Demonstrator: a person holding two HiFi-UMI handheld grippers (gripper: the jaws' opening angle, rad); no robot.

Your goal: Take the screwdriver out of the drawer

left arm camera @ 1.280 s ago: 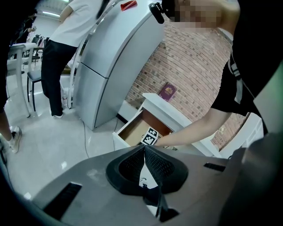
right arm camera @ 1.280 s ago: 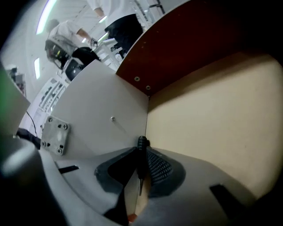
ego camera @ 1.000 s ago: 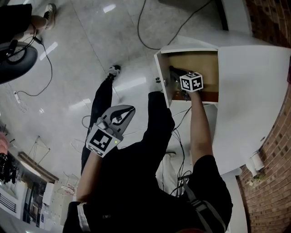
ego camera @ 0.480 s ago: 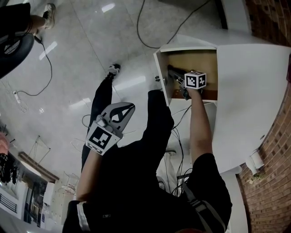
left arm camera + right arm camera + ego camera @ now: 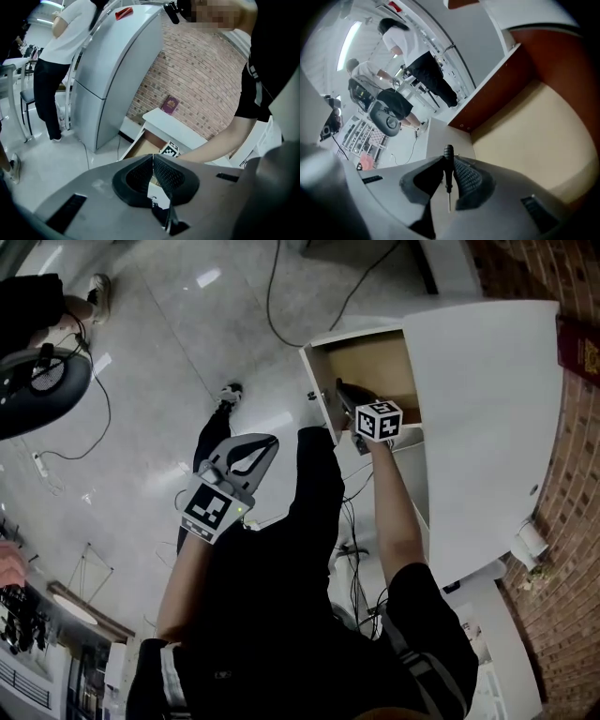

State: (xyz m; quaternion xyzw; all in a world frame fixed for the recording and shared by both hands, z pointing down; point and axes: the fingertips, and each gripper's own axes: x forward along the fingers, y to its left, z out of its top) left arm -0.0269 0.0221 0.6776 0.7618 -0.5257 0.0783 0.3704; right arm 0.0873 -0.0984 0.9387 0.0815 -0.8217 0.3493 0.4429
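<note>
Head view: reaching with the right gripper (image 5: 349,407) over the front part of the open drawer (image 5: 375,367) at upper centre; holding the left gripper (image 5: 255,451) at centre left, above the floor (image 5: 141,390) and well apart from the drawer.

Left gripper view: pressing the jaws together at lower centre, with nothing between them; looking toward the drawer beyond.

Right gripper view: pinching the screwdriver (image 5: 448,164) by its black handle between the jaws at lower centre, thin shaft pointing down the frame; hovering above the drawer's tan bottom at right.
</note>
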